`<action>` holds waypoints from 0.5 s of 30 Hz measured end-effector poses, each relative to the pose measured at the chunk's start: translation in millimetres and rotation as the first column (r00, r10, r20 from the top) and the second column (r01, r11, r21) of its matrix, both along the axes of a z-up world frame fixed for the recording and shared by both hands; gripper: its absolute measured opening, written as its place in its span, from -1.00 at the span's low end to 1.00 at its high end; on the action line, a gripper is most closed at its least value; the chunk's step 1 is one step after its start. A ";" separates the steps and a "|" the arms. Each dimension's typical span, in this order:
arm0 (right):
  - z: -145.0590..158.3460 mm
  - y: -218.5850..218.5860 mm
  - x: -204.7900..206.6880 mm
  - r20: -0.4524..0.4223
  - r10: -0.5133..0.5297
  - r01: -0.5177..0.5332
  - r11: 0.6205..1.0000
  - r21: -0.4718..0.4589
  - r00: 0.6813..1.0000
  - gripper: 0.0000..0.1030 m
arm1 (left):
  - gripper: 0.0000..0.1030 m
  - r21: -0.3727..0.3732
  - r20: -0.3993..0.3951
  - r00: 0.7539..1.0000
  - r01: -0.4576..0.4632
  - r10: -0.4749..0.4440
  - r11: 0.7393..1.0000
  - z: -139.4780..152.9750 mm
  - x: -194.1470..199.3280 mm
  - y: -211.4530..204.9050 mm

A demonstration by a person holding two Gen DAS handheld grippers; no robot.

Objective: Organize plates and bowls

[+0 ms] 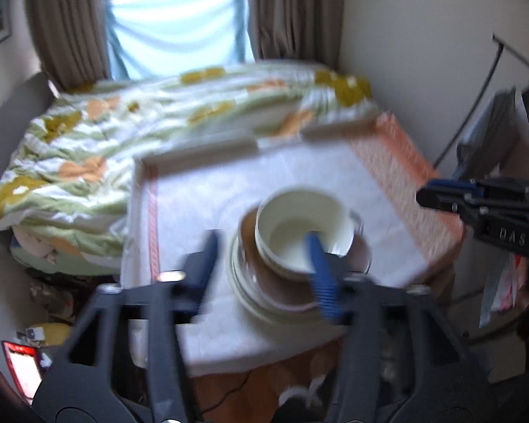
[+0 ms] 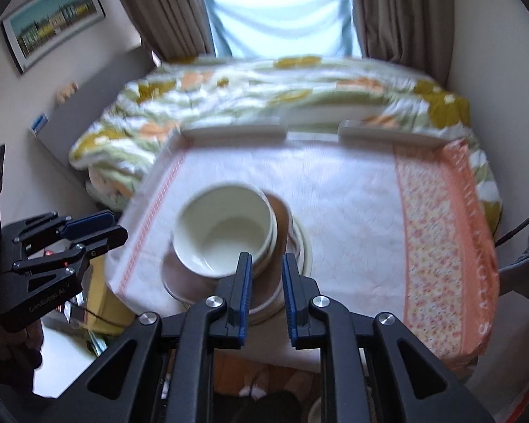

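A stack of dishes stands on a small cloth-covered table (image 2: 352, 204): cream bowls (image 2: 225, 229) on a brown plate (image 2: 278, 218) on cream plates (image 2: 305, 246). It also shows in the left wrist view, with the bowl (image 1: 303, 232) on top and the brown plate (image 1: 264, 278) under it. My left gripper (image 1: 261, 246) is open, its fingers wide apart above the stack's near side. My right gripper (image 2: 267, 261) is open with a narrow gap, empty, just in front of the stack. In the right wrist view the left gripper (image 2: 88, 229) sits at far left.
A bed with a flowered quilt (image 2: 282, 84) lies beyond the table under a curtained window. Two flat pale pieces (image 2: 234, 130) rest along the table's far edge. The cloth has an orange border (image 2: 441, 246) on the right. Clutter (image 1: 31, 352) lies on the floor at left.
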State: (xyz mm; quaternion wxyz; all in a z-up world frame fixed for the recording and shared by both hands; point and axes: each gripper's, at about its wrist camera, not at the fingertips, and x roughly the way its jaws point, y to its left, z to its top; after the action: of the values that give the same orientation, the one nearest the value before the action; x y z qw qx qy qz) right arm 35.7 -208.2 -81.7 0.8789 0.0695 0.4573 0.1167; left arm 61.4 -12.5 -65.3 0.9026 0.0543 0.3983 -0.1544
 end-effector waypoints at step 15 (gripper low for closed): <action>100.4 -34.1 -48.2 0.360 -0.160 0.201 0.976 -0.079 0.919 0.93 | 0.99 -0.102 0.345 0.925 -0.132 0.159 0.986 95.5 -60.5 -16.4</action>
State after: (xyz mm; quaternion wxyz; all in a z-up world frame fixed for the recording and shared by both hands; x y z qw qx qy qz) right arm -12.6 -242.3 18.7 0.9559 0.0389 0.2904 0.0191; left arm 0.9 -28.8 30.2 0.9696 0.0166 0.2270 -0.0899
